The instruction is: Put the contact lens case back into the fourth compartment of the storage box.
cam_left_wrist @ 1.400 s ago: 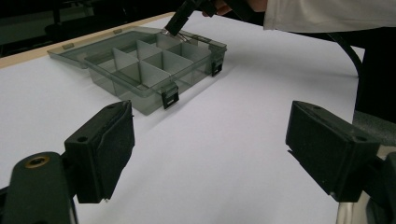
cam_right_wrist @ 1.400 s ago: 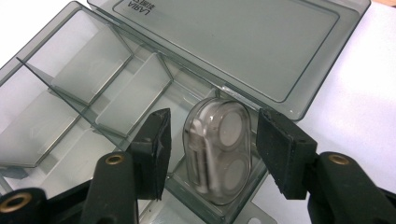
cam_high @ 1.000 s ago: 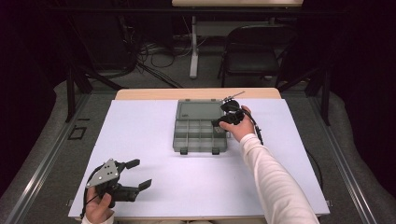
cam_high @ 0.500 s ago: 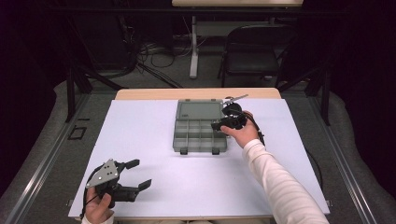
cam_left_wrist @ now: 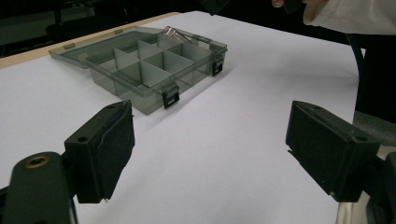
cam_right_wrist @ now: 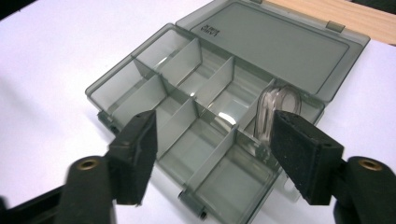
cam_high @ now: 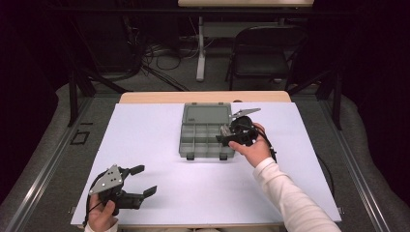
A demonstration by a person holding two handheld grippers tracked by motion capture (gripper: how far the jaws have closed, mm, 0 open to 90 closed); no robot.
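Observation:
A grey see-through compartment box (cam_high: 203, 141) lies open in the middle of the white table, its lid (cam_high: 208, 115) folded flat behind it. A small clear plastic piece (cam_right_wrist: 275, 108) stands in a right-hand compartment, just ahead of one of my right gripper's pads and free of both. My right gripper (cam_right_wrist: 219, 158) hovers over the box's right side (cam_high: 228, 137); its jaws have just been opening and stand apart. My left gripper (cam_high: 144, 180) rests at the table's near left, open, with nothing between its fingers. The left gripper view has the box (cam_left_wrist: 140, 91) farther off.
The white table top (cam_high: 193, 193) stretches around the box, with a wooden strip (cam_high: 203, 97) along its far edge. A chair (cam_high: 268, 48) and cables stand on the floor beyond. A white sleeve (cam_high: 290, 198) reaches in from the bottom right.
My right hand has drawn back toward the person along the box's right side, and its jaws have parted. The left hand has stayed put.

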